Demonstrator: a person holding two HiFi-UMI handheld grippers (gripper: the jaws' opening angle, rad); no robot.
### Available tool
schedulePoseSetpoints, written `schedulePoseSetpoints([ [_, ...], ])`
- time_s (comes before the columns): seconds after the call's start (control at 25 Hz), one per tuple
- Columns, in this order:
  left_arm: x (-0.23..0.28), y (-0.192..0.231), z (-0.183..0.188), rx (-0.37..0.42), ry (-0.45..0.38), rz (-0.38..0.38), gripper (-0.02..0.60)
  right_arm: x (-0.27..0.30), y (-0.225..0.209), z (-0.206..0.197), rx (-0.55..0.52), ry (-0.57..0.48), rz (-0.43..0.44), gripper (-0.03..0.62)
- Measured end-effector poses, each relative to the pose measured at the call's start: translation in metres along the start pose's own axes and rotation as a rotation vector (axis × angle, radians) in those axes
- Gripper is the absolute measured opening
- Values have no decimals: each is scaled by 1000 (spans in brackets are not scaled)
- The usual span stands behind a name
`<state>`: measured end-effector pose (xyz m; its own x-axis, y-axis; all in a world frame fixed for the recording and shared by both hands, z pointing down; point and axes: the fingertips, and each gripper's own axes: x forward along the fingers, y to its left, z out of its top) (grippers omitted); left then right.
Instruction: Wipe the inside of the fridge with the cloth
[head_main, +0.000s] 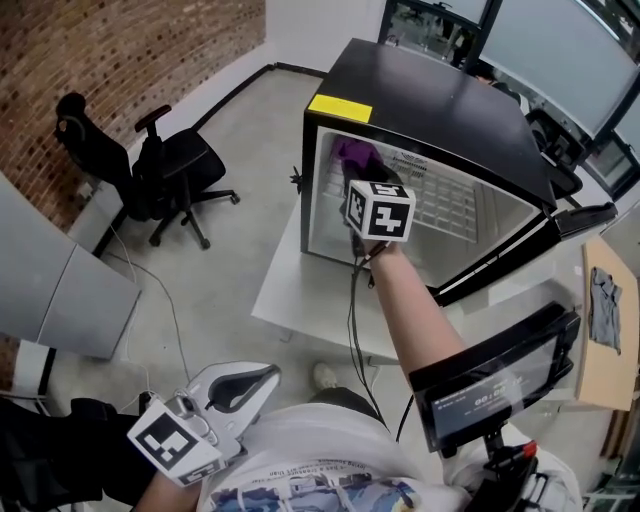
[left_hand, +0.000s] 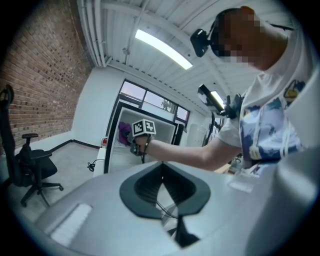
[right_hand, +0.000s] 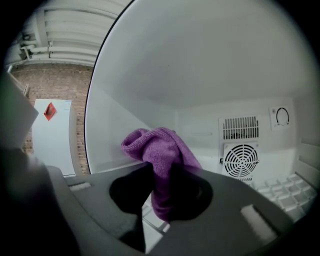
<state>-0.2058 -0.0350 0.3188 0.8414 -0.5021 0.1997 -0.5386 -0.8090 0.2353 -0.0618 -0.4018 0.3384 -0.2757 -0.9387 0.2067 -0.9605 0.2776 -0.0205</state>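
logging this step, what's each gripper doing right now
Left gripper: closed, holding nothing.
Right gripper: closed on the purple cloth, inside the fridge.

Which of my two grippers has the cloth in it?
The right gripper, reaching into the black mini fridge with the purple microfibre cloth clamped in it. The left gripper hangs low by the waist, holding nothing.

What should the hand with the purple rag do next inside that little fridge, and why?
Probably press the cloth against the fridge's left inner wall and sweep along it. The right gripper is shut on the cloth and already inside, close beside that wall. Whether the cloth touches it isn't clear.
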Motion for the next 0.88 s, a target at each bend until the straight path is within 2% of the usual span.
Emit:
schedulePoseSetpoints([
  [0.24,11,-5,-2,15,8,-65,5,-27,-26,8,-20,-32,-57,80],
  [0.4,16,-16,0,22,15,-137,5,-62,-59,20,-47,-56,-157,80],
  [0.64,35,-34,-2,37,32,-237,5,-117,-132,20,-67,-56,-333,80],
  [0.8,46,-44,-2,43,40,-288,5,-142,-168,10,-100,-15,-433,80],
  [0.88,49,-47,-2,47,45,-304,5,-146,-175,2,-127,15,-454,80],
])
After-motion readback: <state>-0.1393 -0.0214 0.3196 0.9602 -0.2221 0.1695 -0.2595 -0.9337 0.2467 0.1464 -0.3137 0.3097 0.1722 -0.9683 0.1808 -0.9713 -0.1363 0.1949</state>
